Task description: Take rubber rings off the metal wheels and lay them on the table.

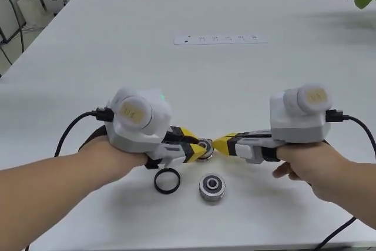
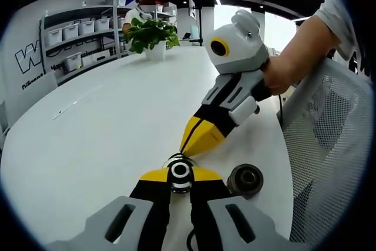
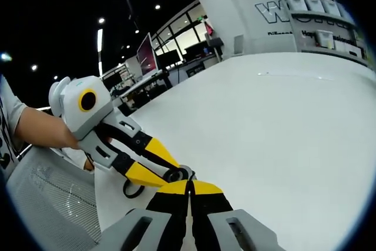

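Left gripper: fingers clamped on a metal wheel, lower centre of head view.
Right gripper: fingers closed to a point at its rim; hold on ring unclear.
Worktop: loose rubber ring and second wheel, just below.
Handling: ring likely soft, stretchy; pinch outer edge.

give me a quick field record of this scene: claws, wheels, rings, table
left claw: shut on a metal wheel
right claw: shut, tips against that wheel's rim; cannot tell whether it pinches a ring
rubber ring: off its wheel, lying flat on the table, just below the left claw
second wheel: on the table beside the loose ring, apart from both claws
background: power strip at the far side of the table
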